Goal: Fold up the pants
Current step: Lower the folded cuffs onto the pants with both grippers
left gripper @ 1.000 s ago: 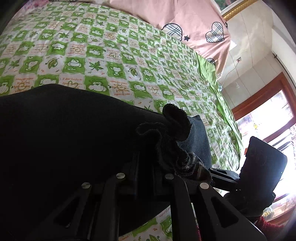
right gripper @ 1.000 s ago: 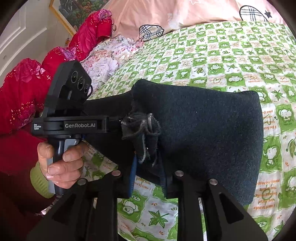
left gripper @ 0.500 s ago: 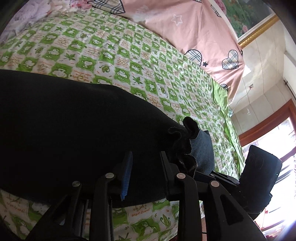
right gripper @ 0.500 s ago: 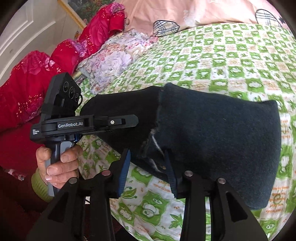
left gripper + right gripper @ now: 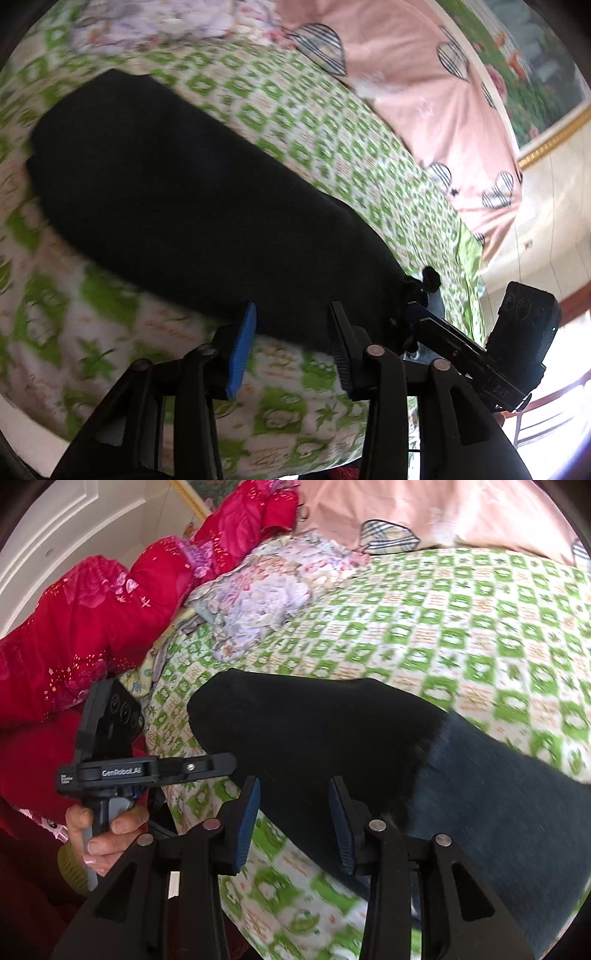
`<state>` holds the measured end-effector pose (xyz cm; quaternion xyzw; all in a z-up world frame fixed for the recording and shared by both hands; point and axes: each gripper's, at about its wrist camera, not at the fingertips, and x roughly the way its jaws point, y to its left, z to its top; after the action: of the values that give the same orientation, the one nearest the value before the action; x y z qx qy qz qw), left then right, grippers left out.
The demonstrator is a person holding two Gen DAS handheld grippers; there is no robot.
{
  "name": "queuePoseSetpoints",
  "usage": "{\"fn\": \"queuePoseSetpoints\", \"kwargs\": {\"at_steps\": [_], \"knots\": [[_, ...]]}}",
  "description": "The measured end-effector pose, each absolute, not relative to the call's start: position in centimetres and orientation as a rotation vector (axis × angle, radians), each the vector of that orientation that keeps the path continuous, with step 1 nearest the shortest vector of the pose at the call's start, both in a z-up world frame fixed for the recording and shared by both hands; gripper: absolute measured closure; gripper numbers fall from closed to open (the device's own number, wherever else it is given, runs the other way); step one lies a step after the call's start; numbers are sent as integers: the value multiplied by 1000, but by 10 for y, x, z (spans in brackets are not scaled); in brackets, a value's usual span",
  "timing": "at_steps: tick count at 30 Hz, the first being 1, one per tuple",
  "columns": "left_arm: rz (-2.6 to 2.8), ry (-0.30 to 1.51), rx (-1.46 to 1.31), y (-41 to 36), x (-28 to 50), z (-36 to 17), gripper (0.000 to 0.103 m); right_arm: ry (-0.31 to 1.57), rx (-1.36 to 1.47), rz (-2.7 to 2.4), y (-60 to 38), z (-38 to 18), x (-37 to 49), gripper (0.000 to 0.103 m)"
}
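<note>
Gaping wide, the left gripper (image 5: pixel 291 332) hangs at the near edge of the dark pants (image 5: pixel 192 206), nothing between its pads. The right gripper (image 5: pixel 293 812) is spread apart too, just over the same cloth. The pants lie folded on the green-checked bedsheet (image 5: pixel 443 635), pink quilt (image 5: pixel 424 92) beyond.

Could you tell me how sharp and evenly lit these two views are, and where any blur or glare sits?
Left wrist view: the green checked bedspread is smeared by motion blur, the pants read as featureless black, and the window corner at lower right is blown out. Right wrist view: sharper, though the bedspread blurs toward the right edge; fisheye bending and dark corners in both.
</note>
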<state>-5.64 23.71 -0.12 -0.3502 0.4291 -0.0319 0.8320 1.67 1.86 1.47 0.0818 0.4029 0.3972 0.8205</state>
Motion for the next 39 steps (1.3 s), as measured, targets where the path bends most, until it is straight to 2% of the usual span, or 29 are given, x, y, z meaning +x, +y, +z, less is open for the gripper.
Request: {"fn": "queuePoseSetpoints", "kwargs": {"at_steps": [4, 15, 27, 31, 39], "knots": [[52, 888, -800, 269, -80, -4, 55, 862, 145, 877, 37, 17, 24, 59], [228, 833, -958, 341, -104, -16, 54, 859, 91, 937, 77, 26, 45, 59], [291, 826, -1037, 358, -87, -31, 53, 908, -8, 1005, 133, 23, 83, 59], [300, 814, -1050, 363, -81, -33, 53, 951, -53, 1043, 161, 23, 107, 53], [302, 806, -1046, 368, -70, -36, 53, 1029, -98, 1128, 224, 16, 159, 53]]}}
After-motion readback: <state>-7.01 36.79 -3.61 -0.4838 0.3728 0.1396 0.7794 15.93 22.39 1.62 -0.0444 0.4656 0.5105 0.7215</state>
